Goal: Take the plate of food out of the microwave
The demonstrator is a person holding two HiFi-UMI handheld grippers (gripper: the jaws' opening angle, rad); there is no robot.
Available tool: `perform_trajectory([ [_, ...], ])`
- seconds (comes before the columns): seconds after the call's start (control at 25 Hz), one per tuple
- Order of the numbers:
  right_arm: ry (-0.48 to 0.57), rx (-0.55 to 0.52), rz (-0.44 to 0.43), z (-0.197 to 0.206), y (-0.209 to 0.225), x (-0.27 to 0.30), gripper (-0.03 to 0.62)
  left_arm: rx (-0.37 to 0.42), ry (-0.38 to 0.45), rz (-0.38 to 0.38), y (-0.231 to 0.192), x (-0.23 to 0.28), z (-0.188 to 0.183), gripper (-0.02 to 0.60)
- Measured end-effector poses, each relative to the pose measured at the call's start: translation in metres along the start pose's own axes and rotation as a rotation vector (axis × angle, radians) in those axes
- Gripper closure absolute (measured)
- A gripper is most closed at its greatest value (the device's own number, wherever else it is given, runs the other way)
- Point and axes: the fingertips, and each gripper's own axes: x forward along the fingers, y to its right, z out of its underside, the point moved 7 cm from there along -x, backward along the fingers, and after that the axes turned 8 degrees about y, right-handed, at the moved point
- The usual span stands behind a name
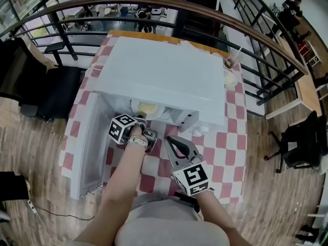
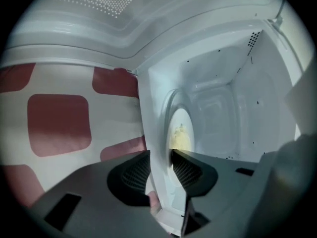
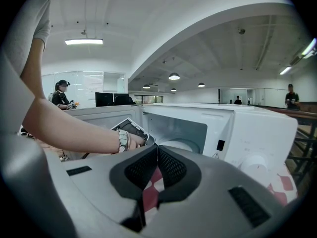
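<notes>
A white microwave (image 1: 164,70) stands on the checkered table, its door (image 1: 86,147) swung open to the left. In its mouth lies a white plate (image 1: 148,108) with yellow food (image 2: 179,134). My left gripper (image 1: 140,122) reaches into the opening, turned on its side. In the left gripper view the plate's near rim (image 2: 159,148) fills the gap of the left gripper (image 2: 160,170), with both pads against it. My right gripper (image 1: 172,144) hovers over the tablecloth in front of the microwave, right of the left one. The right gripper (image 3: 156,155) is shut with nothing in it.
The red-and-white tablecloth (image 1: 225,147) covers the table. Two cups (image 1: 230,63) stand at the microwave's back right corner. A curved railing (image 1: 256,32) runs behind the table, a black chair (image 1: 300,142) stands at the right and dark seats (image 1: 46,94) at the left.
</notes>
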Motion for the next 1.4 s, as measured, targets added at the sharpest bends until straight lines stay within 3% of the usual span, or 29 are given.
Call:
perform_trajectory([
  [0.12, 0.003, -0.001, 0.003, -0.001, -0.001, -0.002, 0.566, 0.011, -0.001, 0.024, 0.005, 0.0, -0.002, 0.489],
  [0.32, 0.008, 0.001, 0.018, -0.001, 0.001, -0.006, 0.566, -0.002, -0.011, 0.047, 0.005, -0.001, -0.002, 0.502],
  [0.44, 0.008, 0.005, 0.024, 0.0, 0.001, -0.007, 0.566, -0.014, -0.012, 0.059, 0.009, -0.003, -0.003, 0.549],
  [0.68, 0.014, 0.003, 0.021, 0.0, -0.001, -0.009, 0.566, -0.033, -0.013, 0.071, 0.004, -0.012, 0.0, 0.555],
  [0.96, 0.023, -0.001, 0.022, -0.002, -0.003, -0.011, 0.566, -0.048, 0.013, 0.199, 0.006, -0.022, 0.004, 0.572],
  [1.4, 0.048, -0.007, 0.033, -0.008, -0.002, -0.02, 0.567, -0.048, 0.032, 0.297, 0.001, -0.033, 0.009, 0.572],
])
